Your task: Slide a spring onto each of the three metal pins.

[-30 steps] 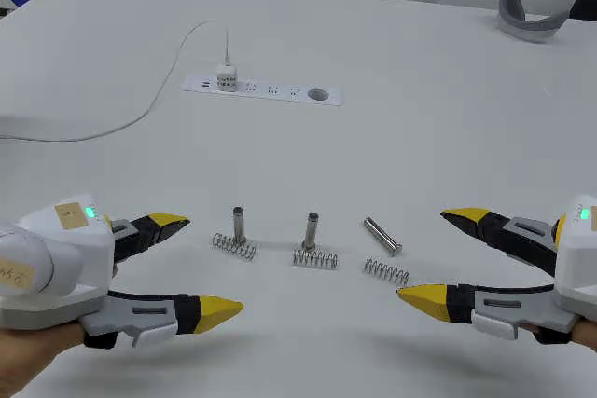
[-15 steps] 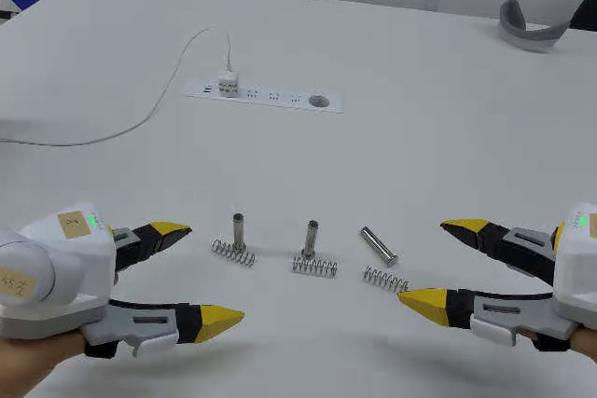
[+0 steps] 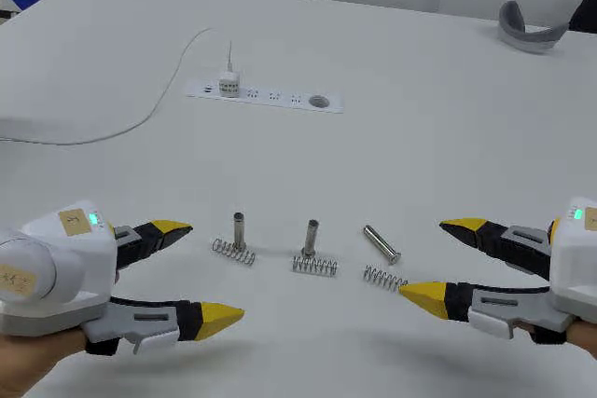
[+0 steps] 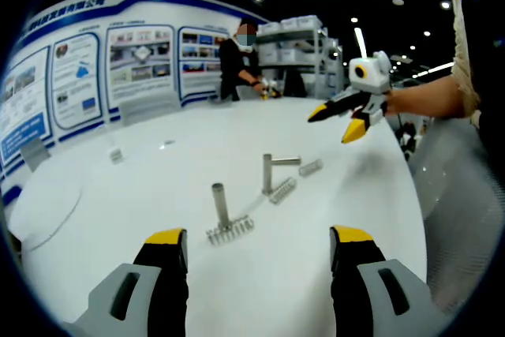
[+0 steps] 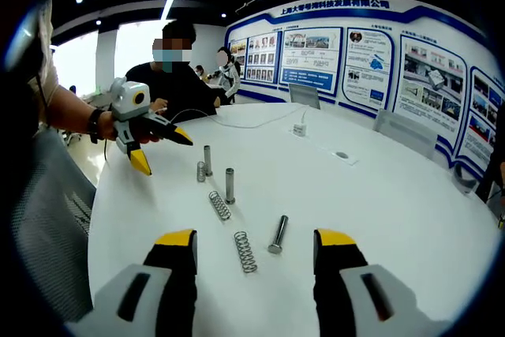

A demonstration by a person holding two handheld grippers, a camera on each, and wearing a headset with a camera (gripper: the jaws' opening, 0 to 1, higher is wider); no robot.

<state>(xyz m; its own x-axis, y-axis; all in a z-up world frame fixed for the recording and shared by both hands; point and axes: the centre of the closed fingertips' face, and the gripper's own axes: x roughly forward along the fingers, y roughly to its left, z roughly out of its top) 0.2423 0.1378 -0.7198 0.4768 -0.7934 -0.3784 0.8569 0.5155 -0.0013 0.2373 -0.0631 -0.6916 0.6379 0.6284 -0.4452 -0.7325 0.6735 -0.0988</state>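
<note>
The left hand-held gripper [image 3: 213,267] sat at the lower left of the head view, its jaws wide open and holding nothing. The right hand-held gripper [image 3: 423,257] sat at the lower right, also wide open and empty. Between them, low in the middle of the frame, the left pin [image 3: 240,228] and middle pin [image 3: 311,236] stood up on the white desk [image 3: 420,137]. The right pin [image 3: 381,242] lay flat. Just below each pin a spring lay loose on the desk: the left spring [image 3: 232,252], middle spring [image 3: 314,267] and right spring [image 3: 384,278].
</note>
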